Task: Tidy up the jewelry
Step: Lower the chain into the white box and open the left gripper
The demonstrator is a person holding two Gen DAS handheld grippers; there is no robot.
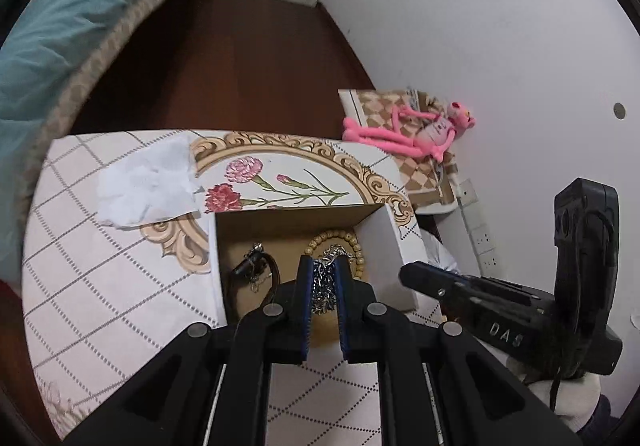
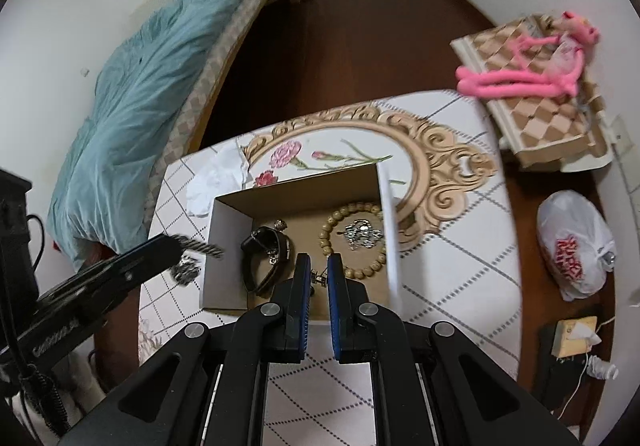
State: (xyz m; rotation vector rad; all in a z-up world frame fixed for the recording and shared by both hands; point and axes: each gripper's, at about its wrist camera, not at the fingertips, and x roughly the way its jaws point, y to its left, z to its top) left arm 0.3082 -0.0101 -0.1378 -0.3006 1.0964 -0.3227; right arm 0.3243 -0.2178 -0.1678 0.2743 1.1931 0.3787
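An open cardboard box (image 1: 384, 242) (image 2: 224, 242) stands on the patterned table. Inside lie a wooden bead bracelet (image 2: 362, 242), a silver piece (image 2: 360, 234) and a black watch (image 2: 264, 258) (image 1: 256, 270). My left gripper (image 1: 323, 278) is shut on a silver chain necklace (image 1: 323, 286), which hangs between its pads above the box; in the right wrist view it (image 2: 188, 250) sits at the box's left edge with the chain (image 2: 200, 246) dangling. My right gripper (image 2: 319, 274) is nearly shut over the box's front, a small earring (image 2: 318, 278) between its pads.
A crumpled white tissue (image 1: 148, 185) lies on the table (image 1: 100, 266) behind the box. A pink plush toy (image 2: 528, 69) lies on a checkered box to the right. A white plastic bag (image 2: 572, 246) sits on the floor. A bed with a teal blanket (image 2: 152, 85) is at left.
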